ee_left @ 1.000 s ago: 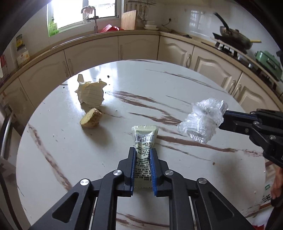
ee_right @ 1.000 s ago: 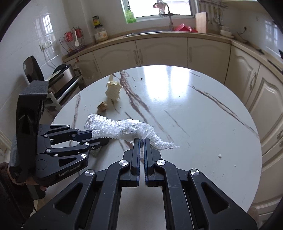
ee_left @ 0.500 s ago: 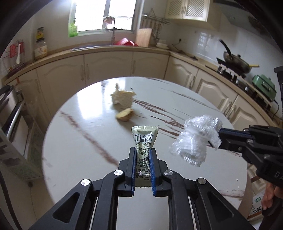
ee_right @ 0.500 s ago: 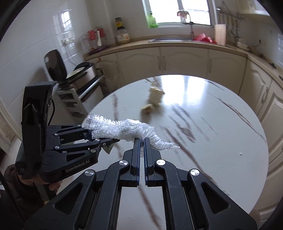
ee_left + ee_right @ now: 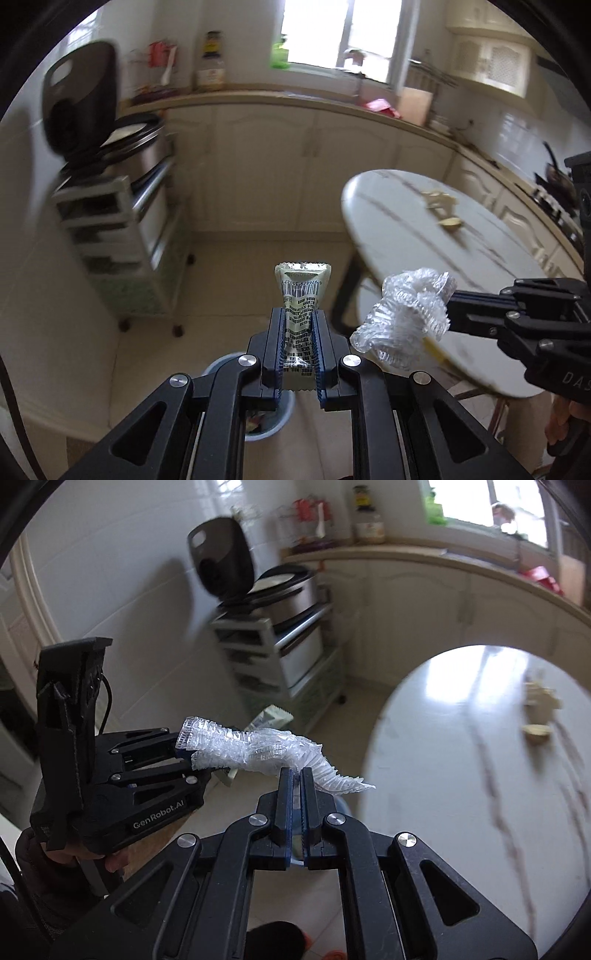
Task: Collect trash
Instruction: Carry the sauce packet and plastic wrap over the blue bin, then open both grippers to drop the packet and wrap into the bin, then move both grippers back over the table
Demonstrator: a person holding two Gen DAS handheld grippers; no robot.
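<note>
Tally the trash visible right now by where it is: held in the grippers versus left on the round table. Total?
Held in grippers: 2, the green sachet and the clear plastic wrap
Left on table: 2, the crumpled paper and the brownish scrap
Total: 4

Round white marble-veined tabletop (image 5: 424, 236) at right, bearing crumpled paper (image 5: 439, 199) at the far side and a ginger piece (image 5: 452, 223) just nearer. Pale tiled floor (image 5: 229, 266) below, carrying a blue bin (image 5: 273, 424) near and a wheeled cart (image 5: 122, 236) left.
</note>
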